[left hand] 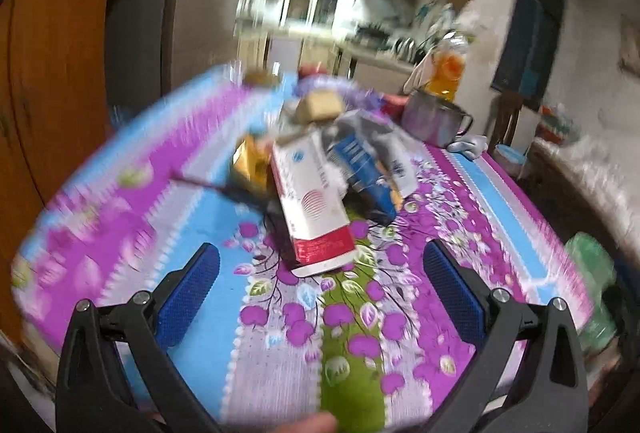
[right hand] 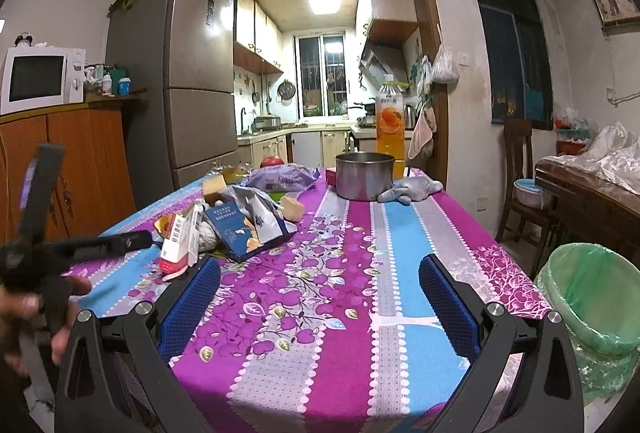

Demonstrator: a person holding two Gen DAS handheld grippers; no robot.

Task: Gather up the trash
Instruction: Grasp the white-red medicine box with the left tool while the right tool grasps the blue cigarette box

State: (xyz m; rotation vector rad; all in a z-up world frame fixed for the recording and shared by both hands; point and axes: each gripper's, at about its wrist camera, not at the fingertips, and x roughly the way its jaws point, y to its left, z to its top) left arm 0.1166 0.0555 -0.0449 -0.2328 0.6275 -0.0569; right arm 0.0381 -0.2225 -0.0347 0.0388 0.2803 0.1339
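A pile of trash lies on the table: a red and white carton (left hand: 316,205), a blue and silver packet (left hand: 360,161), a yellow wrapper (left hand: 248,163) and a tan block (left hand: 320,105). My left gripper (left hand: 320,273) is open and empty, just short of the carton; this view is blurred. In the right wrist view the carton (right hand: 178,245) and the blue packet (right hand: 248,223) lie left of my right gripper (right hand: 318,279), which is open and empty over the tablecloth. The left gripper's body (right hand: 72,253) shows at the left edge there.
A bin lined with a green bag (right hand: 592,313) stands off the table's right side. A steel pot (right hand: 364,175), an orange drink bottle (right hand: 390,121), a purple bag (right hand: 284,179) and a grey toy (right hand: 412,189) are at the table's far end. A wooden chair (right hand: 520,169) is beyond.
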